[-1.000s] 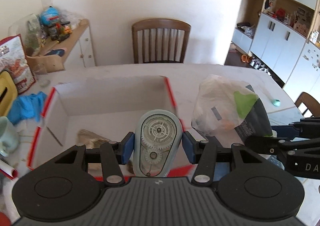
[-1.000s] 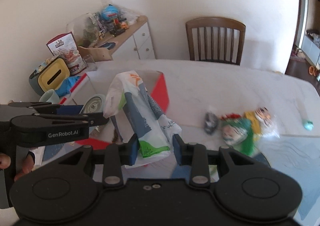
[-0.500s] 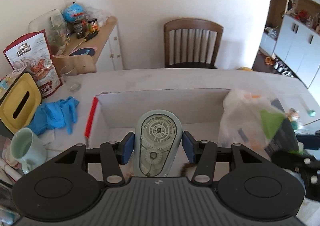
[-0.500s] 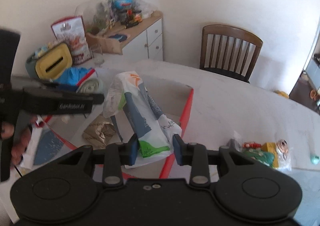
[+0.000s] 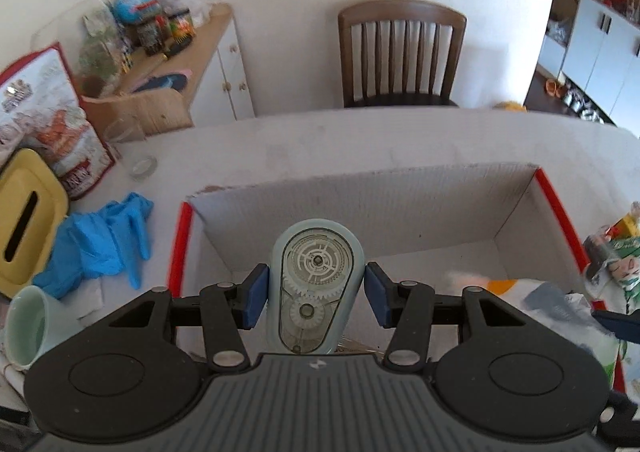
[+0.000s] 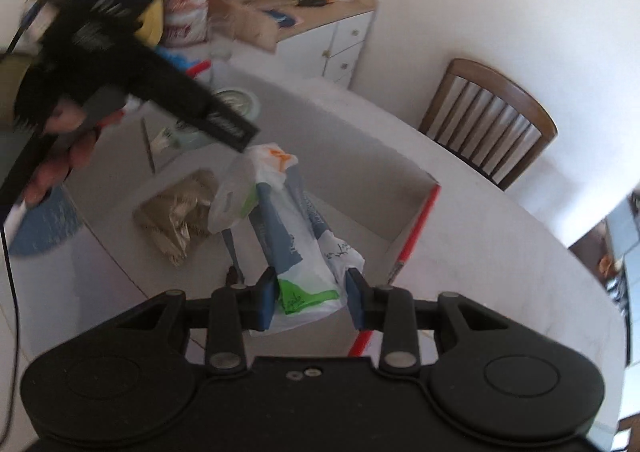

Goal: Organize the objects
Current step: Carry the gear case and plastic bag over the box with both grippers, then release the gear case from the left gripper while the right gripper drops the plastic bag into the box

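My left gripper (image 5: 316, 294) is shut on a pale blue case with clear gears (image 5: 316, 272) and holds it over the open cardboard box (image 5: 360, 196) with red edges. My right gripper (image 6: 311, 294) is shut on a white plastic bag with blue and green print (image 6: 288, 228), held over the box floor (image 6: 344, 220). The bag also shows at the right in the left wrist view (image 5: 560, 304). A crumpled gold wrapper (image 6: 180, 212) lies inside the box. The left gripper body (image 6: 120, 52) appears blurred at upper left in the right wrist view.
Blue gloves (image 5: 100, 240), a yellow tissue box (image 5: 28, 212), a mint mug (image 5: 28, 328), a snack bag (image 5: 48, 124) and a glass (image 5: 132, 148) sit left of the box. Small packets (image 5: 616, 248) lie to its right. A wooden chair (image 5: 400, 52) stands behind the table.
Both grippers have shifted left over the box. The right gripper has carried the bag further inside the box, above its floor beside the gold wrapper. Both grips are unchanged.
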